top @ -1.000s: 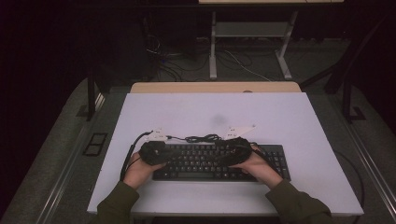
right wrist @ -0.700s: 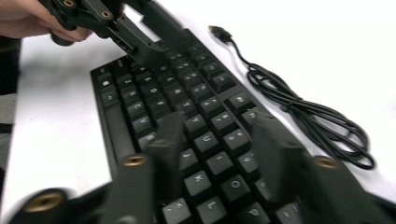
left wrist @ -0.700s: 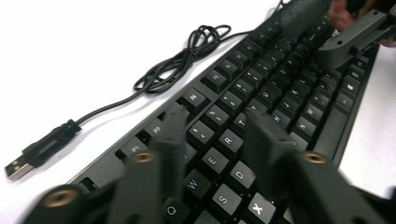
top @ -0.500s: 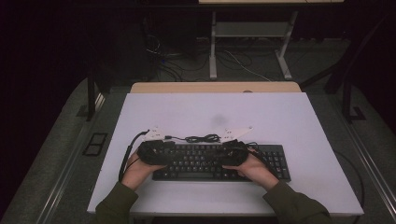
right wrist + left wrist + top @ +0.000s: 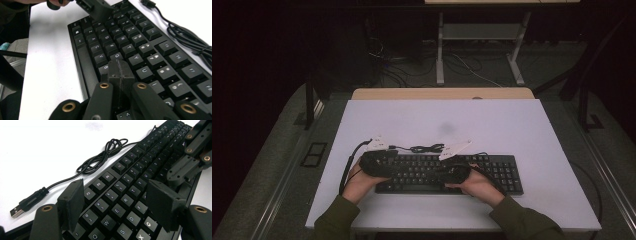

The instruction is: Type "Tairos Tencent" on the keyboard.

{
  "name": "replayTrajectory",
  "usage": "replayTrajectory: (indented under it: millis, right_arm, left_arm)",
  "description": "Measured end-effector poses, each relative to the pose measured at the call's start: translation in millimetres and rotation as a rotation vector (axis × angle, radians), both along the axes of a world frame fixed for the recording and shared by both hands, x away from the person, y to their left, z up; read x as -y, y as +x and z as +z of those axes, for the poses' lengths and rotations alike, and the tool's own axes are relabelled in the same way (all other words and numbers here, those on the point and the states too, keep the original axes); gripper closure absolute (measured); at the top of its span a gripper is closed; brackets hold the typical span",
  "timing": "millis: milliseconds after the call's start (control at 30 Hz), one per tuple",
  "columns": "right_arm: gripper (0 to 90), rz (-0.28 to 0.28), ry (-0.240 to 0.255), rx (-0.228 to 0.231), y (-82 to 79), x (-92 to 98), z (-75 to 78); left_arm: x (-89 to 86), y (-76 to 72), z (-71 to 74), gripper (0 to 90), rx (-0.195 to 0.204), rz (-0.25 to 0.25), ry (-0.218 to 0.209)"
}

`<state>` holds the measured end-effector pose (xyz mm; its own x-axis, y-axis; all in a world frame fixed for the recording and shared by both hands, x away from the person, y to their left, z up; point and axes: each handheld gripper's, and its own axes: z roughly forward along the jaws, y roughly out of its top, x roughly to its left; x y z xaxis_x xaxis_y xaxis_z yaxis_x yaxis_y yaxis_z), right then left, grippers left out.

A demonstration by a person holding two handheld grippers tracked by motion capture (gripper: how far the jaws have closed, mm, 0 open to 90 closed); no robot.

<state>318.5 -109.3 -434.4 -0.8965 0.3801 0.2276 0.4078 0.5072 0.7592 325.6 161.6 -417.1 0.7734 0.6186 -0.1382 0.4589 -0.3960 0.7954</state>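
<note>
On the left side of the white table [image 5: 532, 125], the person's left hand [image 5: 359, 181] is holding the left gripper [image 5: 376, 162] over the left end of the black keyboard [image 5: 504, 172]. In the left gripper view its two black jaws are standing apart, having just been opening, with nothing pressed between them; the letter keys [image 5: 126, 200] of the left rows are lying below the gap. A black cable [image 5: 100, 161] is lying in a loose tangle on the table just behind the keyboard, and its plug [image 5: 26, 203] is resting flat on the white surface to the left of the keys. In the high view the same cable is sitting between the two grey plates on top of the grippers, close to the keyboard's far edge.

Further right, the right hand [image 5: 479, 184] is holding the right gripper [image 5: 457, 172] over the middle of the keyboard. In the right gripper view its jaws are pressed together, pad against pad, with nothing between them, and their joined tip [image 5: 120, 71] is sitting low over the keys in the middle rows; whether it is touching a key cannot be told. The left gripper is showing at the top of that view, over the far end of the keyboard.

The keyboard itself is lying flat near the front edge of the table, running left to right, its right end reaching beyond both hands. Green sleeves [image 5: 524, 220] are coming in from the bottom edge.
</note>
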Motion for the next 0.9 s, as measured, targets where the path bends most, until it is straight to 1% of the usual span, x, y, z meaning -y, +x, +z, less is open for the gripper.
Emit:
replayTrajectory:
  millis: [167, 500, 533, 767, 867, 900]
  right_arm:
    - [89.2, 0.014, -0.014, -0.005, -1.8, -3.8, -3.0]
    - [89.2, 0.021, -0.034, -0.009, -2.9, -6.7, -6.1]
    - [89.2, 0.025, -0.047, -0.004, -2.9, -7.2, -7.2]
    - [89.1, 0.025, -0.042, -0.004, -3.5, -7.2, -6.0]
    - [89.0, 0.012, -0.024, -0.001, -2.3, -4.7, -3.0]
    - [87.4, 0.009, -0.018, 0.001, -1.5, -3.3, -2.1]
  left_arm:
    - [0.4, 0.1, -0.3, 28.9, 0.001, -0.002, 0.000]
    - [0.0, -0.1, 0.0, 28.6, 0.001, 0.004, -0.003]
    - [0.0, -0.1, -0.1, 28.6, 0.001, 0.004, -0.003]
    - [-0.3, -0.1, 0.3, 28.6, 0.004, 0.006, -0.002]
    - [-0.4, 0.0, 0.2, 28.6, 0.005, 0.007, -0.002]
    - [-0.3, -0.1, 0.2, 28.6, 0.005, 0.007, -0.001]
